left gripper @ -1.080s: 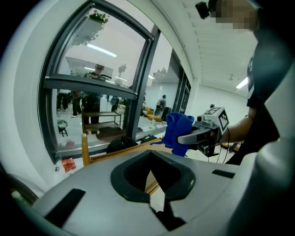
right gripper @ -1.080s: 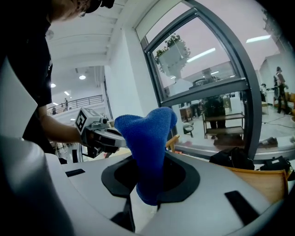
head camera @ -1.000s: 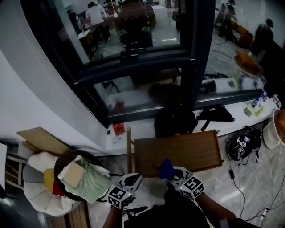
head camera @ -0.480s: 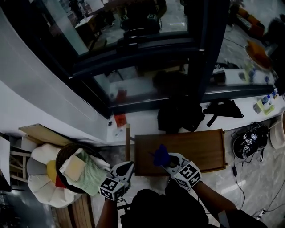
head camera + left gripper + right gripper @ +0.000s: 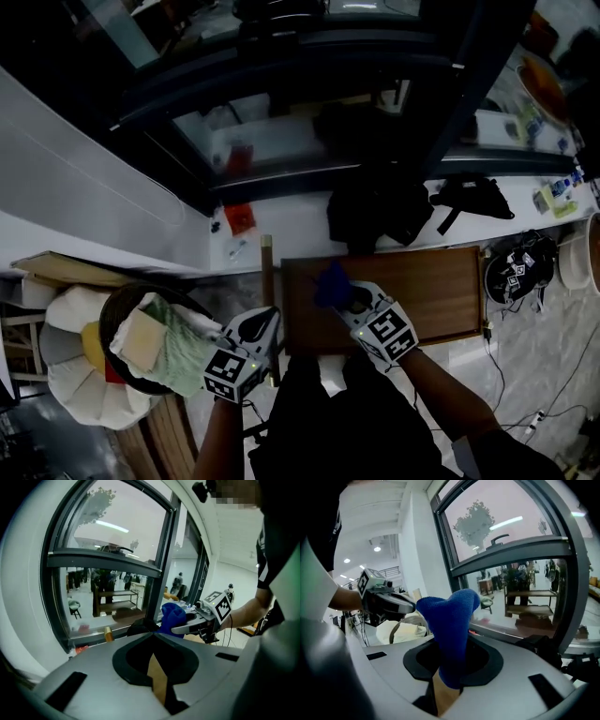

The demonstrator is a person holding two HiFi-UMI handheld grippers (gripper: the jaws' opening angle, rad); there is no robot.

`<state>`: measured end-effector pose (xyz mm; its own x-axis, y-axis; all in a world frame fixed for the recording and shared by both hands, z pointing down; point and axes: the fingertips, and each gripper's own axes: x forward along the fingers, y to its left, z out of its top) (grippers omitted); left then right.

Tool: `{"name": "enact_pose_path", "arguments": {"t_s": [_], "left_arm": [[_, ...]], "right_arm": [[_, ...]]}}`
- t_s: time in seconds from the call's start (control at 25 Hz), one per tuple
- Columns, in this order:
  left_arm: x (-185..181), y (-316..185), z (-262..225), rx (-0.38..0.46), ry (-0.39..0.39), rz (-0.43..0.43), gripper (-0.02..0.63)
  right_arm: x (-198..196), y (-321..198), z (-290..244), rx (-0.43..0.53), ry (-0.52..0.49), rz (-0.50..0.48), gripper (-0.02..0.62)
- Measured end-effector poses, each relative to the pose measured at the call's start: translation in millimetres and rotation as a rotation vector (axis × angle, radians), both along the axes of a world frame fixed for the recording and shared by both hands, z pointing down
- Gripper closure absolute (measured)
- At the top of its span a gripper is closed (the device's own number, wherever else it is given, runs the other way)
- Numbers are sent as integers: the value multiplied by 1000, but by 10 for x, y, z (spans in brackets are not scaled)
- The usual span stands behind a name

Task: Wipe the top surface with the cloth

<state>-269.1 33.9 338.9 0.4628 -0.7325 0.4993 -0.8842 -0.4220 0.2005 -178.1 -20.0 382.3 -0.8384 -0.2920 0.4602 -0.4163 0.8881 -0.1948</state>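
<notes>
Blue nappy cloth (image 5: 449,620), bunched upright, pinched between jaws of right gripper (image 5: 349,302) over near left corner of smooth brown wooden table top (image 5: 431,291). Left gripper (image 5: 153,634) off left edge, jaws pressed together, empty. Slumped black soft bag (image 5: 375,220) at far edge; round dark basket (image 5: 114,309) left.

The head view was dim, nearly black around the dark-framed glass window (image 5: 281,131), the brown wooden table (image 5: 422,291) murky. Both gripper views were bright with pale window light and streaks of lamp glare, bowed at the edges; the blue terry cloth (image 5: 450,620) looked sharp.
</notes>
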Motion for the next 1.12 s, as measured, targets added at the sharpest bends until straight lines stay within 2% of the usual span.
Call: {"name": "enact_pose_path", "arguments": {"t_s": [0.12, 0.28, 0.4, 0.52, 0.72, 0.84, 1.12], "left_arm": [[-155, -109, 137, -19, 22, 22, 595], [-348, -287, 331, -48, 88, -4, 595], [-420, -392, 444, -53, 87, 10, 595], [-473, -439, 542, -63, 88, 23, 595], [-479, -458, 673, -73, 168, 50, 595], [-479, -444, 716, -81, 175, 67, 595], [-537, -437, 720, -78, 177, 66, 595]], "right_arm": [[-295, -86, 236, 10, 70, -14, 503], [-607, -174, 716, -2, 183, -63, 503], [-736, -254, 1150, -34, 282, -100, 503], [-825, -342, 1446, -7, 385, -128, 503], [-999, -409, 1813, 9, 518, -210, 503], [-1051, -414, 2001, -8, 570, -230, 503], [-1091, -361, 2119, -2, 618, -270, 503]]}}
